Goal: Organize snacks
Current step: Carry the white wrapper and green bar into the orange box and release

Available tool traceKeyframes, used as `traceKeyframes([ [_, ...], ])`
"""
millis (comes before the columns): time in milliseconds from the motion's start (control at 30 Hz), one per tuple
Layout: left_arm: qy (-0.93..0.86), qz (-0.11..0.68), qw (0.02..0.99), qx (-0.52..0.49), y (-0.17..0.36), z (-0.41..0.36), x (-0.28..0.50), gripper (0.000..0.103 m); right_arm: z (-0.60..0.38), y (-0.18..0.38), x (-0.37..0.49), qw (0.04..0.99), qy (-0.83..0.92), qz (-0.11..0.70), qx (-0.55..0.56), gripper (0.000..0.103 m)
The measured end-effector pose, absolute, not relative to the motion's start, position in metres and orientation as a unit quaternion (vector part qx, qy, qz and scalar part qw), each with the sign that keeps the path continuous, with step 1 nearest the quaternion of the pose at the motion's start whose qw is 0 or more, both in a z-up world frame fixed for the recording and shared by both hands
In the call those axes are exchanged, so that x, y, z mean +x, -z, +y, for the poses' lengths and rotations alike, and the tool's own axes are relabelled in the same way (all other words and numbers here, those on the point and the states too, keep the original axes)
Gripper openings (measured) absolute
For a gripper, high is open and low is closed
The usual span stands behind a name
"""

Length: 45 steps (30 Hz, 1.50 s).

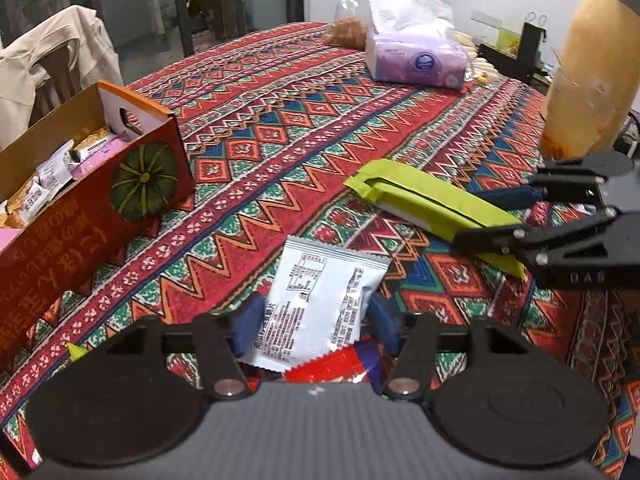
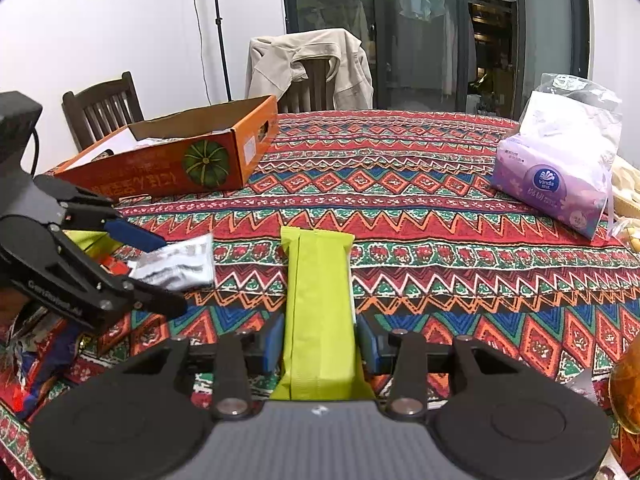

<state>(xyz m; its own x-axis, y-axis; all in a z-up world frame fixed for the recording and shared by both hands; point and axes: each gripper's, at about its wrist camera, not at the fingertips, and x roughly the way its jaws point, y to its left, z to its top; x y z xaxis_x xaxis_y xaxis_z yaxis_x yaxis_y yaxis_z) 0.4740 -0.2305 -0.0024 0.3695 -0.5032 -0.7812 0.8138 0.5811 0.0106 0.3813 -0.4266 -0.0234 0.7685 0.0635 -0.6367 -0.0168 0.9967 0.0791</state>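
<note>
My left gripper (image 1: 316, 320) is shut on a silver-white snack packet (image 1: 320, 300), its blue pads pressing both sides; the packet also shows in the right wrist view (image 2: 176, 262). My right gripper (image 2: 320, 344) is shut on a long green snack pack (image 2: 318, 304), which also shows in the left wrist view (image 1: 424, 200). An orange cardboard box (image 1: 92, 216) with a pumpkin picture stands at the left and holds several snack packets (image 1: 52, 176); the box also shows in the right wrist view (image 2: 180, 156).
A red and blue wrapper (image 1: 340, 366) lies under the left gripper. A purple tissue pack (image 2: 556, 180) sits at the right of the patterned tablecloth (image 2: 400, 200). An orange jug (image 1: 588, 80) stands at the right edge. Chairs, one with a jacket (image 2: 308, 64), stand behind the table.
</note>
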Motion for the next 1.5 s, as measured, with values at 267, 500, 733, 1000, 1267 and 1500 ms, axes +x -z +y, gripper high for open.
traceKeyframes([
  [267, 0.371, 0.37, 0.84, 0.144, -0.01, -0.219, 0.466, 0.04, -0.413, 0.023, 0.379, 0.941, -0.035, 0.337, 0.021, 0.034],
  [500, 0.359, 0.326, 0.874, 0.03, -0.065, -0.164, 0.449, 0.04, -0.405, 0.005, 0.362, 0.949, -0.042, 0.31, 0.027, 0.033],
  [733, 0.297, 0.294, 0.905, -0.078, -0.115, -0.084, 0.457, 0.04, -0.396, -0.027, 0.35, 0.961, -0.062, 0.268, 0.039, 0.033],
  [1000, 0.218, 0.283, 0.931, -0.082, -0.151, -0.017, 0.502, 0.04, -0.372, -0.079, 0.386, 0.973, -0.084, 0.214, 0.001, 0.033],
  [1267, 0.153, 0.337, 0.927, -0.055, -0.141, 0.006, 0.59, 0.04, -0.34, -0.13, 0.482, 0.975, -0.1, 0.193, -0.039, 0.033],
  [1500, 0.116, 0.391, 0.912, -0.047, -0.079, 0.0, 0.645, 0.04, -0.307, -0.097, 0.608, 0.959, -0.08, 0.268, -0.046, 0.033],
])
